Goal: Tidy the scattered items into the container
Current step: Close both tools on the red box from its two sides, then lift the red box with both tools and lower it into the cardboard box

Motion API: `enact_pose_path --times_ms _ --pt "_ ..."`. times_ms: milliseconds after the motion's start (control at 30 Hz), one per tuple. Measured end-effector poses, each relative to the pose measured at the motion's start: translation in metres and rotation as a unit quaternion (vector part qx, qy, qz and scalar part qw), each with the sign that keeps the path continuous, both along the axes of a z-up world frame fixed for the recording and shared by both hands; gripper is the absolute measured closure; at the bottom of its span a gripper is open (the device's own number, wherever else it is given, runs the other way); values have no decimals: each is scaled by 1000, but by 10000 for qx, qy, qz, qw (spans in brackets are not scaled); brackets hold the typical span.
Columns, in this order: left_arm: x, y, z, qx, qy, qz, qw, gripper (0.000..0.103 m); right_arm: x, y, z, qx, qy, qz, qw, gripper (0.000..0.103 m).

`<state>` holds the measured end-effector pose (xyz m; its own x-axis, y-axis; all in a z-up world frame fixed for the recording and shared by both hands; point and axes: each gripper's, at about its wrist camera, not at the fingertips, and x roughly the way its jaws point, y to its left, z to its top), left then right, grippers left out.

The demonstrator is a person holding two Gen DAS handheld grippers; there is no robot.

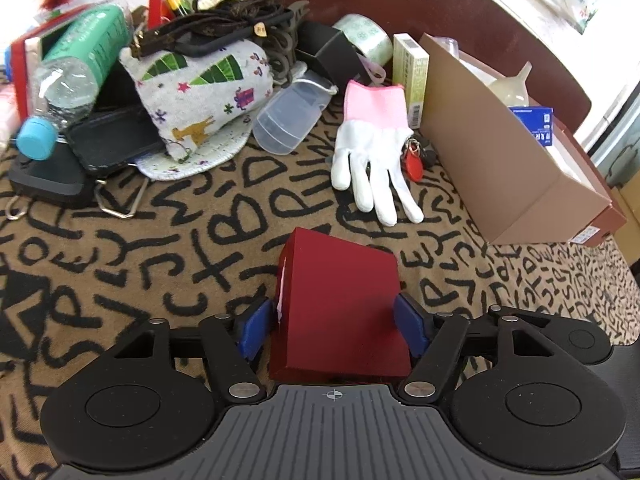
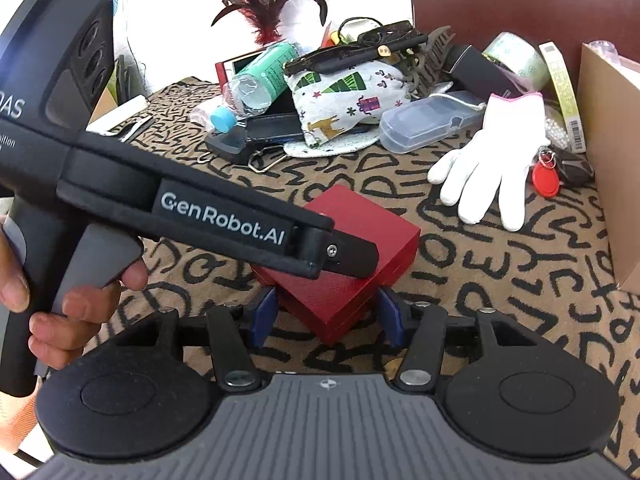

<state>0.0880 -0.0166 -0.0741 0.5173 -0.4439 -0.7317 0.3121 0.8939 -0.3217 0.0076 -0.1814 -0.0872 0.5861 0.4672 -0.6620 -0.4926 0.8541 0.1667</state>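
A dark red box [image 1: 340, 304] sits between the blue pads of my left gripper [image 1: 336, 320], which is shut on it. In the right wrist view the same red box [image 2: 352, 240] lies low over the patterned cloth, with the left gripper's black body reaching over it from the left. My right gripper [image 2: 326, 312] is open, its blue pads on either side of the box's near corner without touching it. The brown cardboard container [image 1: 508, 160] stands at the right and also shows at the right edge of the right wrist view [image 2: 608, 140].
A white and pink glove [image 1: 376, 148] and a red key fob [image 1: 414, 164] lie beside the container. At the back is a pile: a water bottle [image 1: 76, 76], a printed pouch [image 1: 200, 96], a clear case [image 1: 292, 116], tape [image 1: 366, 36], straps.
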Motion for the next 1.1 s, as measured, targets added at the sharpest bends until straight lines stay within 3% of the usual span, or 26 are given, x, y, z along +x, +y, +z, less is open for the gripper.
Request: enact_pose_path --times_ms 200,500,733,933,1100 --pt "-19 7 21 78 -142 204 9997 45 -12 -5 16 351 13 17 9994 50" --pt "-23 -20 78 -73 -877 81 9961 44 -25 -29 68 467 -827 -286 9951 52" --pt "-9 -74 126 -176 -1512 -316 9878 44 -21 -71 109 438 -1536 -805 9839 52" --pt "12 -122 155 -354 -1762 -497 9825 44 -2 -106 132 167 -2020 -1141 9726 52" --pt "30 -160 163 -321 -2018 -632 9769 44 29 -132 138 353 -2077 -1389 9676 51"
